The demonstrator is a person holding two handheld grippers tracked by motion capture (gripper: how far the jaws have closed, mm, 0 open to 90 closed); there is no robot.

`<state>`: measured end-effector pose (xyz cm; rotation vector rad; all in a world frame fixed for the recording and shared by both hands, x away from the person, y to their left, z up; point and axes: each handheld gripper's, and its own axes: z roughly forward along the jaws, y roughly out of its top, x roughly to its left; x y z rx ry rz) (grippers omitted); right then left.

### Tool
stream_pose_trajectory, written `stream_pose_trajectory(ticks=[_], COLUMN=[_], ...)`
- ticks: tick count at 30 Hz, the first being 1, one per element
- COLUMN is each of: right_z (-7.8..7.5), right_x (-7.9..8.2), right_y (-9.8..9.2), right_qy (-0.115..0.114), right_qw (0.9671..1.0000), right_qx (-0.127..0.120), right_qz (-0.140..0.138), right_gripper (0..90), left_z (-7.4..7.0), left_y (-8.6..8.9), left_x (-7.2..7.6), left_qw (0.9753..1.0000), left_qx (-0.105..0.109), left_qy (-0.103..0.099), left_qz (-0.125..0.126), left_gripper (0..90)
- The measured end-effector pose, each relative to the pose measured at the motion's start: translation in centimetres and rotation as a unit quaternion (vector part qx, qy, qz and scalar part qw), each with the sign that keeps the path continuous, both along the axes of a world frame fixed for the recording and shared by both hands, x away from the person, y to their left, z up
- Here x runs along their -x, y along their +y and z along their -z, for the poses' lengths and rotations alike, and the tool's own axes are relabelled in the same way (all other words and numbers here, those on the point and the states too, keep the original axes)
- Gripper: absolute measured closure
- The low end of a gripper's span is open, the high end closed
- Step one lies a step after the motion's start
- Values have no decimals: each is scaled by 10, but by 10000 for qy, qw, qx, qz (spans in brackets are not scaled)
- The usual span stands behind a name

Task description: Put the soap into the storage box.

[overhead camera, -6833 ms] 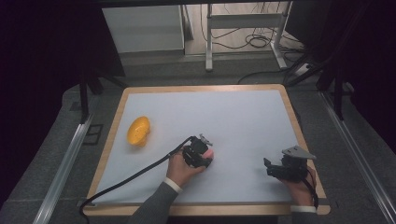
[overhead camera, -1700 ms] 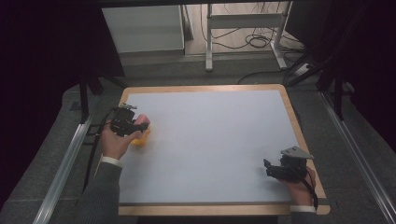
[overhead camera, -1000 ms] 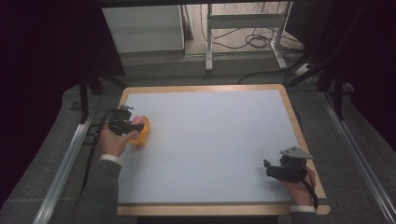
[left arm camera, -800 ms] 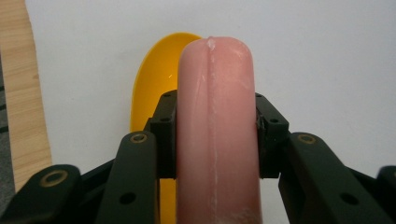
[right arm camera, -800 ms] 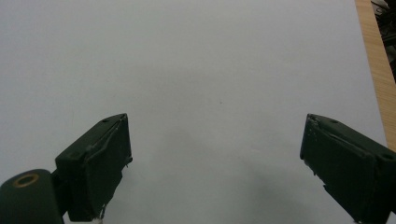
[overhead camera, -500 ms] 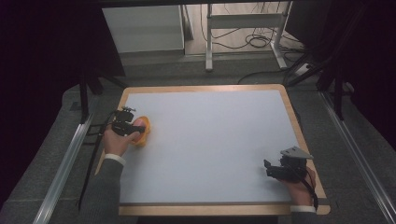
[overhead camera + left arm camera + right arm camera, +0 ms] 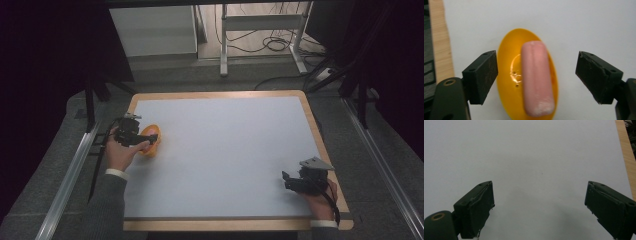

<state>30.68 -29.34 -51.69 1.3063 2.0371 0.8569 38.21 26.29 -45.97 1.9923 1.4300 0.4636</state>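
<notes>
From the high view, my left gripper [image 7: 150, 138] sits over the yellow dish [image 7: 151, 143] near the table's [image 7: 230, 150] left wooden edge, with wide bare surface to its right. My right gripper [image 7: 289, 181] rests close to the right border, well apart from the dish.

In the left gripper view, the jaws stand wide apart either side of the dish [image 7: 510, 75], and a pink sausage [image 7: 536, 78] lies in it.

In the right gripper view, the jaws are spread over bare white surface, the wooden edge [image 7: 627, 155] at the right.

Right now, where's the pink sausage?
The pink sausage lies in the yellow dish near the table's left edge, between the open left gripper jaws.
</notes>
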Motion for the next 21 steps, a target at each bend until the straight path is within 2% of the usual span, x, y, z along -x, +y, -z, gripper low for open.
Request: stream_pose_trajectory(ticks=[4,10,14,17,21], right_z=[0,-3,-6,-7,-7], right_x=[0,1,3,3,3], right_y=[1,0,1,0,0], right_qy=[-14,-55,-106,-123,-125], right_qw=[10000,10000,9999,9999,9999], right_qx=[14,14,-23,-35,-41], right_qz=[-12,-2,0,-2,-5], right_gripper=[84,84,84,85,84], left_z=[-5,-8,-7,-2,14], left_y=[-5,-16,-21,-25,-32], left_x=[11,36,51,62,75], left_qw=[9995,9975,9956,9941,9924], left_qx=[4,0,128,261,392], left_qy=[-172,-412,-502,-469,-359], left_qz=[247,581,786,939,1109], left_gripper=[172,177,178,178,183])
